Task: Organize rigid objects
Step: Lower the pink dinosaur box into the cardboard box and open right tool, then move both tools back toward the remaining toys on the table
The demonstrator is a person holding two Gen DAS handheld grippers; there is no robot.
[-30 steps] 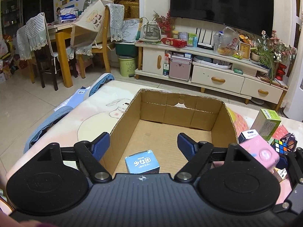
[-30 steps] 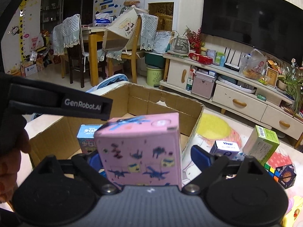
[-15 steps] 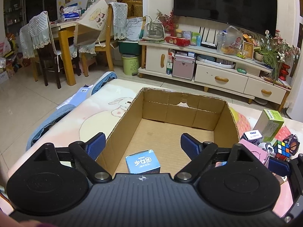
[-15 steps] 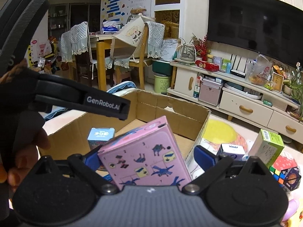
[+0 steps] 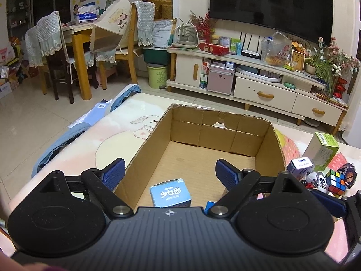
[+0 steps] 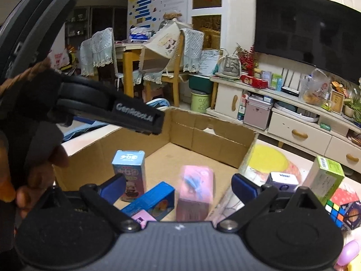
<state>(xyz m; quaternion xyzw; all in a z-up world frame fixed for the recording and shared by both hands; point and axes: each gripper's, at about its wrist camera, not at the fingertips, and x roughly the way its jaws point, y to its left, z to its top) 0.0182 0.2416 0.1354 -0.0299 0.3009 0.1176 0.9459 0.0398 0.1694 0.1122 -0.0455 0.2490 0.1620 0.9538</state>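
A cardboard box (image 5: 225, 133) stands open on the cartoon-print mat. My left gripper (image 5: 169, 174) hangs open over its near end, with nothing between its pads. Below it a light blue carton (image 5: 170, 193) stands upright on the box floor. In the right wrist view the same cardboard box (image 6: 203, 135) holds that light blue carton (image 6: 128, 171), a darker blue box (image 6: 151, 203) lying flat and a pink box (image 6: 195, 194), which is blurred. My right gripper (image 6: 178, 186) is open above them, its pads clear of the pink box. The left gripper (image 6: 112, 110) crosses the upper left.
Right of the box lie a green carton (image 5: 322, 151), a small white-and-blue box (image 5: 301, 164), a colour cube (image 5: 336, 179) and a dark puzzle ball (image 5: 348, 175). A hand (image 6: 33, 176) grips the left tool. A TV cabinet (image 5: 259, 85) and a dining table stand beyond.
My right gripper has let go of the pink box, which has dropped onto the floor of the cardboard box. The left gripper's jaws spread slightly wider; it stayed in place.
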